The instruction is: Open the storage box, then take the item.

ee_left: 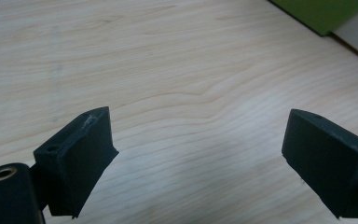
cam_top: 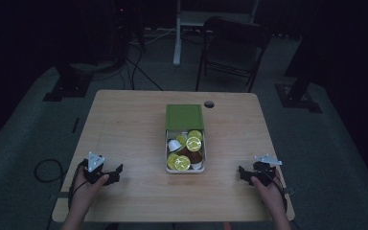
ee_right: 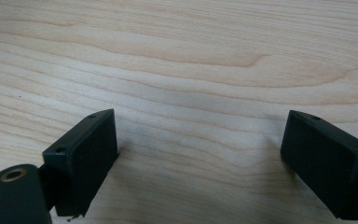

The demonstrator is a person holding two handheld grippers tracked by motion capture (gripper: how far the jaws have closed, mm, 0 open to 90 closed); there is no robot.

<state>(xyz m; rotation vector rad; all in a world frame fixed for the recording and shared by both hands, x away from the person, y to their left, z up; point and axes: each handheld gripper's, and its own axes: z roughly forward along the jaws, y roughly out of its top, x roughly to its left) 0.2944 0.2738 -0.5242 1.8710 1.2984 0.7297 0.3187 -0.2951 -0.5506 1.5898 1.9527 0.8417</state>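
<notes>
Overhead, scene: a wooden table point(cam_top: 124, 120) sat in a dim room, with a small box point(cam_top: 168, 152) at the centre of the frame.
Box: its green lid point(cam_top: 184, 117) stood slid toward the top of the frame, and yellow-topped coffee pods point(cam_top: 193, 143) lay heaped in the open tray.
Left gripper point(cam_top: 117, 173): at lower left, jaws wide apart, nothing between them, well apart from the box.
Right gripper point(cam_top: 243, 173): at lower right, jaws likewise spread and empty, also well apart from the box.
Left gripper view: the left gripper point(ee_left: 198, 156) hung over bare wood, with a corner of the green lid point(ee_left: 324, 14) at upper right.
Right gripper view: the right gripper point(ee_right: 200, 156) faced plain wood grain.
Difference between views: the high view alone showed the pods and both hands; the gripper views confirmed the empty gaps.
Risk: the pods lay loosely piled and overlapping, so a reach into the tray would likely nudge neighbours out or pinch two at once.
Second risk: the light box could slide if pushed from one side.
</notes>
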